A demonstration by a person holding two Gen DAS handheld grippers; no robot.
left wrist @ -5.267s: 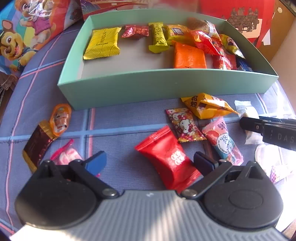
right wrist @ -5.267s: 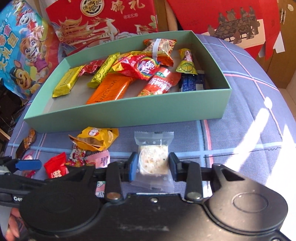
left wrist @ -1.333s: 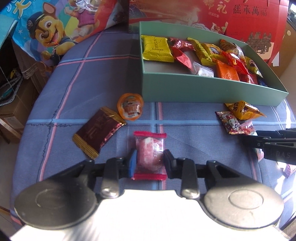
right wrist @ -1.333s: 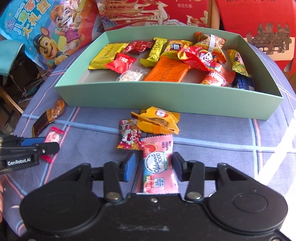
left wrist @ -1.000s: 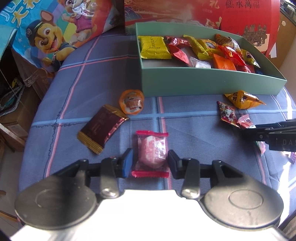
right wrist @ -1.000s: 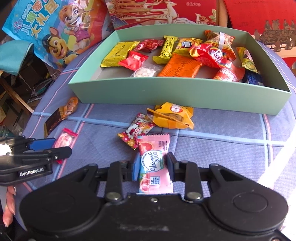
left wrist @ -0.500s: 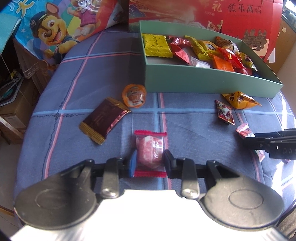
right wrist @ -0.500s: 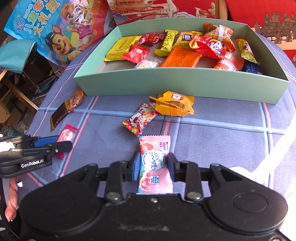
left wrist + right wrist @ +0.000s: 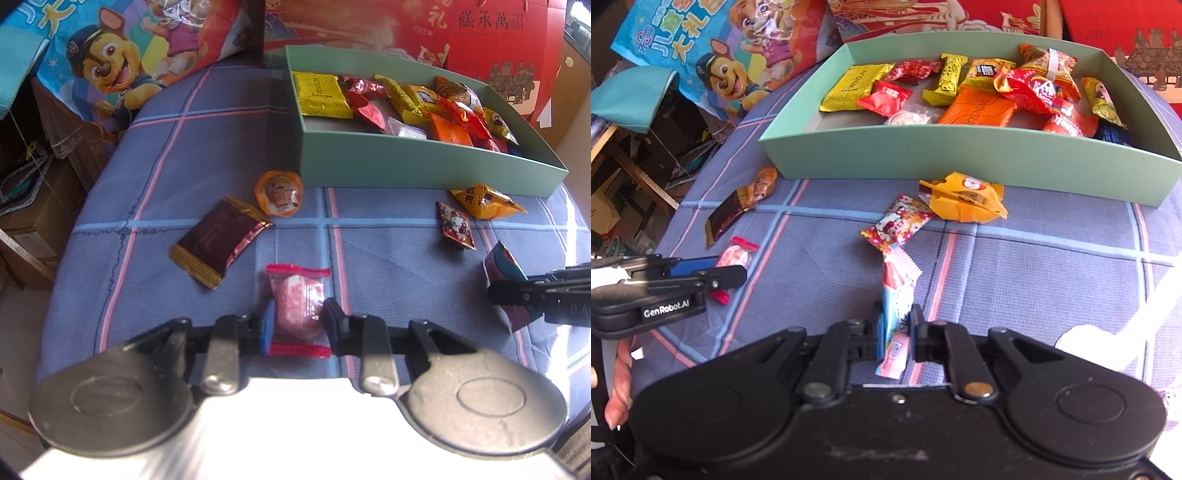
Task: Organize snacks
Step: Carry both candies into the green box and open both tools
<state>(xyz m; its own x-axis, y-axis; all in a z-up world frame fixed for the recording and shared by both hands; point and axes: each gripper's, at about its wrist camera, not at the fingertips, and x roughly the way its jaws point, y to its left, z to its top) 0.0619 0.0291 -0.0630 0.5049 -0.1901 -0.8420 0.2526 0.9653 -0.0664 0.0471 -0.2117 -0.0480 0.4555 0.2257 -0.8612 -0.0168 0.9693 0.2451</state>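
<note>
Left gripper (image 9: 297,322) has just been closing, clamped on pink candy (image 9: 297,306) at lower centre. Right gripper (image 9: 894,332) has just been closing, pinching pink packet (image 9: 897,295). Only the right view shows fingers (image 9: 619,384) at lower left.

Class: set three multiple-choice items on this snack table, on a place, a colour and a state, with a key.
1. Where is the jelly cup? A in the box; B on the cloth; C in a gripper.
2. The box is: A red; B black; C green.
3. The right gripper is: A open; B shut on the pink packet; C unseen.
Key: B, it lies on cloth beside the box; C, green walls; B, jaws just closed, pinching the packet.
</note>
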